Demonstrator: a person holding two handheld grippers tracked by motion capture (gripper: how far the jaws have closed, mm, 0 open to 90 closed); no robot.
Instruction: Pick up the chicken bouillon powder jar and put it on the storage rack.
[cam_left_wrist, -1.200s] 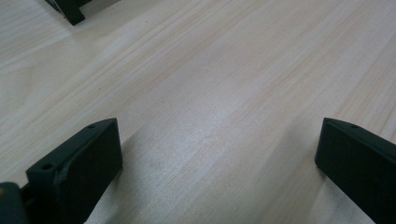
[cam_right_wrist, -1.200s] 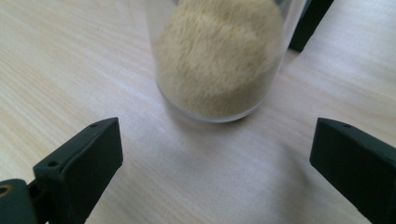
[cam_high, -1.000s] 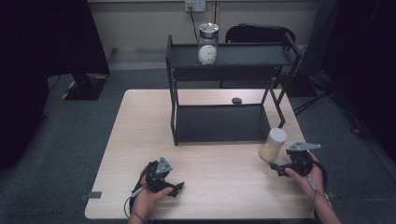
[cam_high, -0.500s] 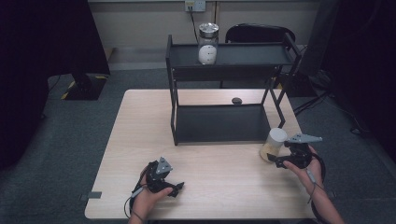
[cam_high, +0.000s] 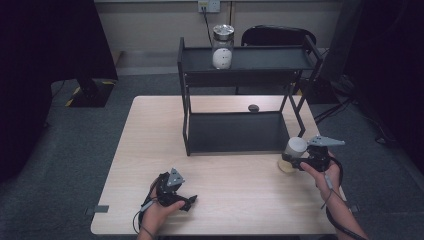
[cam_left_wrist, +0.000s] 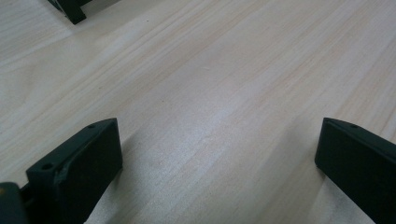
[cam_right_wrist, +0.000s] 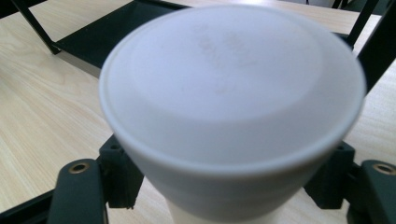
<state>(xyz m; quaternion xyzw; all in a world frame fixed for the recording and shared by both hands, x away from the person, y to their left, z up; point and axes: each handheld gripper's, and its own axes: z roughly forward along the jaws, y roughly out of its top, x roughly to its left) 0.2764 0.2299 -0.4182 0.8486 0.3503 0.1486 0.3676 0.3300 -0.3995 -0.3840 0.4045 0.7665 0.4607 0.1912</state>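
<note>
Right gripper (cam_high: 295, 162) has just been closing and its jaws now stand against both sides of the white-lidded jar (cam_high: 293, 154), just below the lid (cam_right_wrist: 232, 79); judged clamped. The jar stands on the table (cam_high: 150, 130) at about 4 o'clock from the black rack (cam_high: 240, 131), just beside the rack's front right leg.

Left gripper (cam_high: 175, 192) rests at 7 o'clock on the table, jaws well apart, nothing between them.

Recommended handling: confirm even pad contact before lifting, keep the jar upright, and raise it clear of the rack leg before any sideways travel.

Not determinable: pad contact points, hidden under the lid in the right gripper view; the jar's contents; the small dark object (cam_high: 253, 107) behind the rack. 1 further jar (cam_high: 222, 47) stands on the top shelf.
</note>
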